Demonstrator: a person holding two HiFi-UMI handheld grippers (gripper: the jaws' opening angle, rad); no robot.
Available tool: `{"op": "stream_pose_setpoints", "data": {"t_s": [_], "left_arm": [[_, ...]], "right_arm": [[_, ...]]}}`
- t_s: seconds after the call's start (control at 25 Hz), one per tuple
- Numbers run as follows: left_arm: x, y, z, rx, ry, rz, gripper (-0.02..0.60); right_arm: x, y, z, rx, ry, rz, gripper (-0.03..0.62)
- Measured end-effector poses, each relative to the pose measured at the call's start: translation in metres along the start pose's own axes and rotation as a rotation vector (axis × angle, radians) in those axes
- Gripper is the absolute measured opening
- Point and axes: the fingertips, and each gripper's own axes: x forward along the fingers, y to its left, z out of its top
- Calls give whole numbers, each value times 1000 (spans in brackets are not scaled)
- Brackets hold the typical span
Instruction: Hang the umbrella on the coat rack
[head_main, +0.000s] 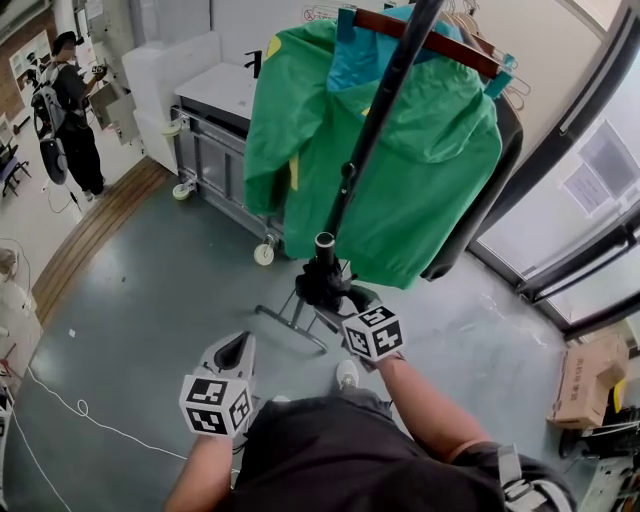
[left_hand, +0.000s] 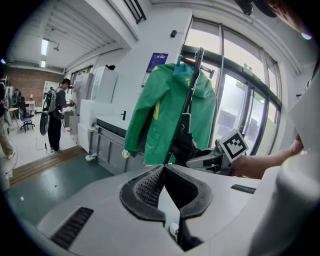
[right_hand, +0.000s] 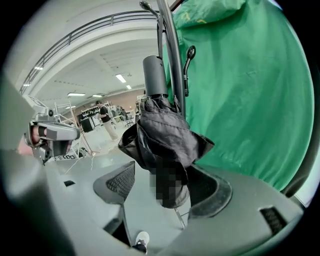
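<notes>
A folded black umbrella (head_main: 320, 278) (right_hand: 165, 135) stands upright, handle up, against the black coat rack pole (head_main: 385, 90) (right_hand: 172, 60). A thin line runs from its handle up toward a hook at the pole's top; I cannot tell if it is the strap. My right gripper (head_main: 332, 296) (right_hand: 167, 182) is open around the umbrella's lower part. The right pad touches the fabric and a narrow gap shows at the left pad. My left gripper (head_main: 240, 346) (left_hand: 163, 170) is shut and empty, low at the left, aimed at the rack. A green jacket (head_main: 400, 170) (left_hand: 165, 115) hangs behind the pole.
The rack's base legs (head_main: 290, 315) spread on the grey floor by my shoe (head_main: 346, 374). A grey cabinet on castors (head_main: 215, 150) stands behind the rack. Glass door frames (head_main: 570, 250) and a cardboard box (head_main: 585, 380) are at the right. A person (head_main: 70, 110) stands far left.
</notes>
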Motion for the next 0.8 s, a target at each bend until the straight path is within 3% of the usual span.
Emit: {"op": "stream_pose_setpoints", "data": {"t_s": [0.36, 0.64, 0.8], "left_arm": [[15, -10, 3, 21, 16, -62, 15], [27, -27, 17, 39, -18, -67, 15], [36, -41, 20, 43, -17, -52, 15]], "right_arm": [[-23, 14, -13, 54, 15, 21, 285], [-54, 22, 0, 29, -51, 84, 280], [-75, 20, 8, 7, -113, 105, 175]]}}
